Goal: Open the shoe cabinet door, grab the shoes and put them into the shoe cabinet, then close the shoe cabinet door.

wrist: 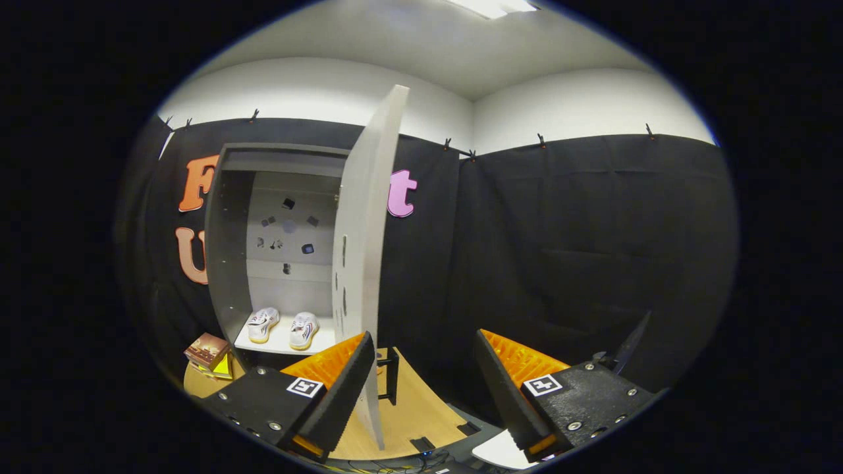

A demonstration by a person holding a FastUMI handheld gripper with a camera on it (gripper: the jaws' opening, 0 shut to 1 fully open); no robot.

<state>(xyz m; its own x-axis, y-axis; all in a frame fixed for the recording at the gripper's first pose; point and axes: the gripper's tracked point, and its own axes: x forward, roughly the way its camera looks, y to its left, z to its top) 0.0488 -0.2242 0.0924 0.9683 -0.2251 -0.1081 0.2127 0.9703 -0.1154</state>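
Shoes [283, 327] sit side by side on the shelf inside the shoe cabinet [227, 263], beyond and left of the gripper [425, 375], whose fingers stand apart holding nothing, the cabinet door [362, 263] swung open just ahead.

**Tool spread wide, nothing in its grip**

So the tool [421, 359] is sitting with its two fingers [342, 388] wide apart, a big gap between them and nothing held in there. Both fingers angle up and inward a bit from their blocky mounts, ribbed pads facing each other across the gap. Each mount has a little square marker on top. The whole thing looks roughly level, pointing forward.
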